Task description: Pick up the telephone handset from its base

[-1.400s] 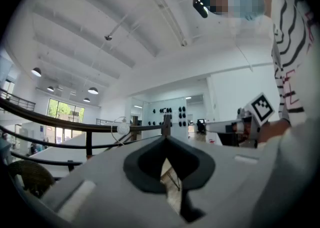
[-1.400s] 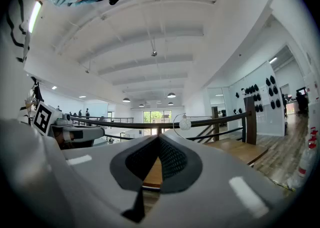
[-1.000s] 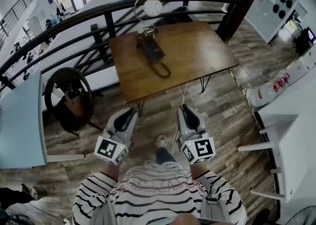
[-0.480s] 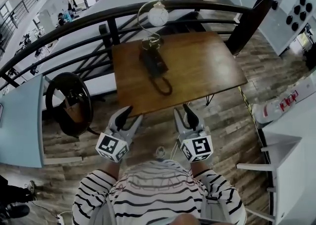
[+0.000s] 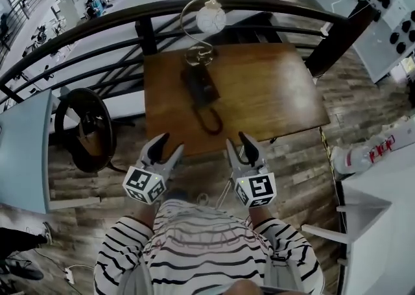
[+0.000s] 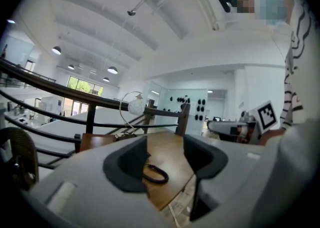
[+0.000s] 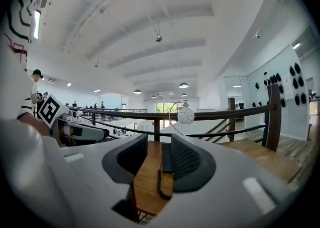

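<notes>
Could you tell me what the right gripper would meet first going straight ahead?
Probably the cord loop on the table, then the telephone; depth is unclear. The right gripper, jaws just opened, holds nothing.

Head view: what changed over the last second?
The left gripper and the right gripper advanced to the near edge of the table. Their jaws have just been opening, with nothing between them. Nothing was taken hold of. The telephone and the lamp stayed put.
</notes>
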`<action>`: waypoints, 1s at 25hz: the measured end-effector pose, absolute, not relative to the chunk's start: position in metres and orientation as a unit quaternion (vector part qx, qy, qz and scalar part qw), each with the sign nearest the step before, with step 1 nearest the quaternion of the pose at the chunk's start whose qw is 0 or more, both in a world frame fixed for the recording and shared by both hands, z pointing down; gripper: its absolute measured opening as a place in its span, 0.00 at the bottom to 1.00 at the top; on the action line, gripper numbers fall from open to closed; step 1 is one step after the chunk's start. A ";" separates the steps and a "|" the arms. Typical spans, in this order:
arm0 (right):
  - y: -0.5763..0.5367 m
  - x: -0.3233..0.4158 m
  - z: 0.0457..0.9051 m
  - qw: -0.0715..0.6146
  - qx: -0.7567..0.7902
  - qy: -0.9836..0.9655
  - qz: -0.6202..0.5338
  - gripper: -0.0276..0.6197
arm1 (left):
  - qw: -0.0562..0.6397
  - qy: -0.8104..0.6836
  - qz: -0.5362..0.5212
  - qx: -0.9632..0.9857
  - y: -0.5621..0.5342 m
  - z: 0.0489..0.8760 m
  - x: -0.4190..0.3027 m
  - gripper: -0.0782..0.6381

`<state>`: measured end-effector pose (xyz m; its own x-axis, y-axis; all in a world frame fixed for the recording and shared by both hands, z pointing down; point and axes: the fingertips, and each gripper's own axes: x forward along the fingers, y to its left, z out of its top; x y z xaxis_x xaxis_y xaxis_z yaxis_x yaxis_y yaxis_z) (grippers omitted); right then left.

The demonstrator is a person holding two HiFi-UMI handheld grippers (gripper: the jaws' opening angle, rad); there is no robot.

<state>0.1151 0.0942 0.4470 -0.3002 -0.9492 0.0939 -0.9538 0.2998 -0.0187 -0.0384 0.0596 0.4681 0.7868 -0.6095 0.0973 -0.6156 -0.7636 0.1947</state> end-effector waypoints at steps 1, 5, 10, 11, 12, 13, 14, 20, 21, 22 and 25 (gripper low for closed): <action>0.087 0.116 0.450 0.035 0.589 -0.806 0.038 0.25 | 0.115 -0.330 0.015 0.937 0.051 0.471 -0.039 0.43; 0.052 0.119 0.459 0.046 0.590 -0.805 0.043 0.24 | 0.141 -0.334 0.014 0.932 0.012 0.483 -0.038 0.43; 0.003 0.116 0.466 0.060 0.605 -0.793 0.049 0.24 | 0.177 -0.321 0.013 0.930 -0.046 0.495 -0.039 0.43; -0.007 0.116 0.466 0.062 0.608 -0.790 0.050 0.24 | 0.183 -0.316 0.015 0.931 -0.059 0.497 -0.037 0.43; -0.017 0.115 0.465 0.064 0.612 -0.787 0.051 0.25 | 0.187 -0.311 0.017 0.932 -0.070 0.497 -0.035 0.44; -0.027 0.115 0.465 0.065 0.616 -0.783 0.051 0.25 | 0.190 -0.305 0.019 0.933 -0.082 0.498 -0.034 0.44; -0.036 0.114 0.465 0.066 0.620 -0.780 0.052 0.24 | 0.192 -0.300 0.021 0.934 -0.092 0.499 -0.033 0.44; -0.082 0.098 0.473 0.075 0.640 -0.762 0.057 0.25 | 0.218 -0.274 0.031 0.936 -0.150 0.511 -0.041 0.44; -0.089 0.097 0.475 0.078 0.644 -0.759 0.057 0.25 | 0.225 -0.269 0.032 0.936 -0.158 0.515 -0.041 0.44; -0.095 0.097 0.478 0.081 0.647 -0.756 0.057 0.25 | 0.230 -0.263 0.034 0.936 -0.165 0.518 -0.040 0.44; -0.118 0.098 0.487 0.088 0.654 -0.749 0.058 0.25 | 0.239 -0.252 0.039 0.937 -0.188 0.528 -0.036 0.44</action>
